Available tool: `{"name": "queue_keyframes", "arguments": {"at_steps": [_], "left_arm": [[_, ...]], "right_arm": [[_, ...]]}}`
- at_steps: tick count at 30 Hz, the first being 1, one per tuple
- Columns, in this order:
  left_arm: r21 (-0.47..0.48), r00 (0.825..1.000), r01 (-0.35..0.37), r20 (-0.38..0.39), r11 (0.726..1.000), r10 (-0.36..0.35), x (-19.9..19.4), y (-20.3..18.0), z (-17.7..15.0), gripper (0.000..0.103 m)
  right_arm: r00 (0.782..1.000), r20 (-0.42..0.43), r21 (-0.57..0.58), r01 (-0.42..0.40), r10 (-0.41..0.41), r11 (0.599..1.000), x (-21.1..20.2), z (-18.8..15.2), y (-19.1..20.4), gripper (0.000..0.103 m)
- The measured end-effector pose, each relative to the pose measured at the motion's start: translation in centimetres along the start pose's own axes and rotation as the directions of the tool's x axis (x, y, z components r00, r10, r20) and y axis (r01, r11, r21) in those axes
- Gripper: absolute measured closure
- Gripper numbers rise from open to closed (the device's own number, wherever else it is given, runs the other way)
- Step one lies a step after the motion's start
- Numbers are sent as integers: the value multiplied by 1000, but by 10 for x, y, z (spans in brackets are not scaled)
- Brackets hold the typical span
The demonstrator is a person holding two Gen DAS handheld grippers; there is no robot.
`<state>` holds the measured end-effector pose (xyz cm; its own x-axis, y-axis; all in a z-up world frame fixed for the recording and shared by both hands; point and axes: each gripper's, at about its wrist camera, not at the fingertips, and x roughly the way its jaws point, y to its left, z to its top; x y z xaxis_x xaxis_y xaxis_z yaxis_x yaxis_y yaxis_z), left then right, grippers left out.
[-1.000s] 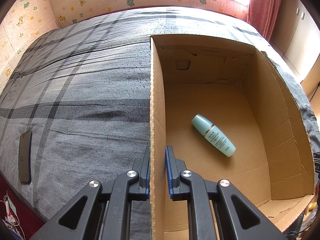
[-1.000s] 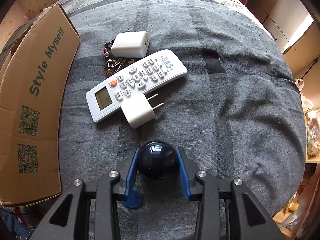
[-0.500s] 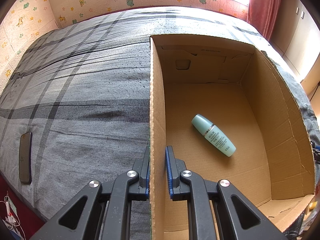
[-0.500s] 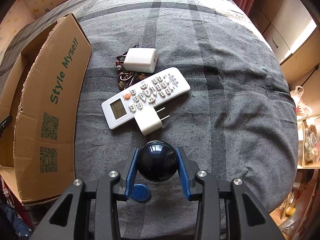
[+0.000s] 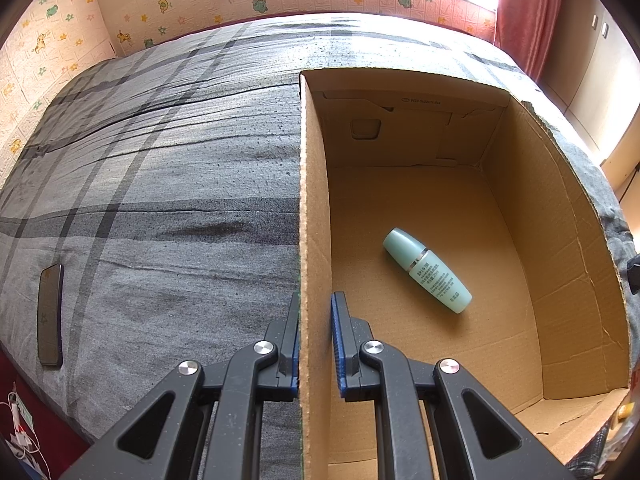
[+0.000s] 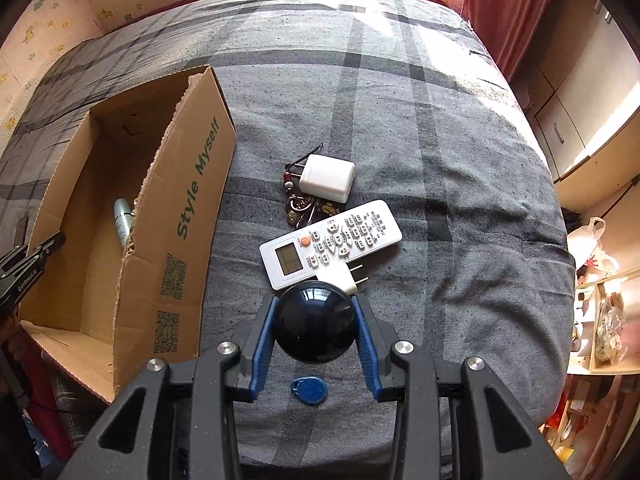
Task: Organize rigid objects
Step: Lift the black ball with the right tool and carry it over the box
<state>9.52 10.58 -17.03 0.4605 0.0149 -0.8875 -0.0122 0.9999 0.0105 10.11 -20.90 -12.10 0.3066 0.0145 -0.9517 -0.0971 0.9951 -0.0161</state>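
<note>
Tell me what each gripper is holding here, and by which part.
The right gripper clamps the dark ball across its widest part. The left gripper pinches the cardboard box by its left wall.

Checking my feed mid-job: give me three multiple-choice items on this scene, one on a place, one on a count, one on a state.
1. Where is the green bottle?
A. inside the cardboard box
B. on the bedspread
C. in a claw

2. How many white chargers lie by the remote?
A. one
B. two
C. four

3. What is the right claw doing?
A. gaping empty
B. gripping the dark ball
C. clamping the box wall

Answers: 1 A, it lies on the box floor; 2 B, one above the remote, one below; 3 B, both pads press the ball.
</note>
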Motion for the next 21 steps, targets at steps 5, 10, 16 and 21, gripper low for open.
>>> {"name": "queue_keyframes", "arguments": {"at_steps": [5, 10, 16, 21], "left_arm": [[1, 1000, -1, 0, 1000, 1, 1, -2, 0, 90], [2, 1000, -4, 0, 1000, 4, 1, -3, 0, 90], [4, 1000, -5, 0, 1000, 5, 0, -3, 0, 90], [4, 1000, -5, -1, 1000, 5, 0, -3, 0, 90]], "right_arm": [[999, 29, -31, -18, 19, 999, -13, 10, 13, 63], [998, 55, -63, -35, 38, 997, -24, 19, 27, 63], [995, 82, -106, -54, 62, 993, -33, 32, 46, 63], [992, 97, -145, -65, 80, 987, -39, 42, 64, 63]]}}
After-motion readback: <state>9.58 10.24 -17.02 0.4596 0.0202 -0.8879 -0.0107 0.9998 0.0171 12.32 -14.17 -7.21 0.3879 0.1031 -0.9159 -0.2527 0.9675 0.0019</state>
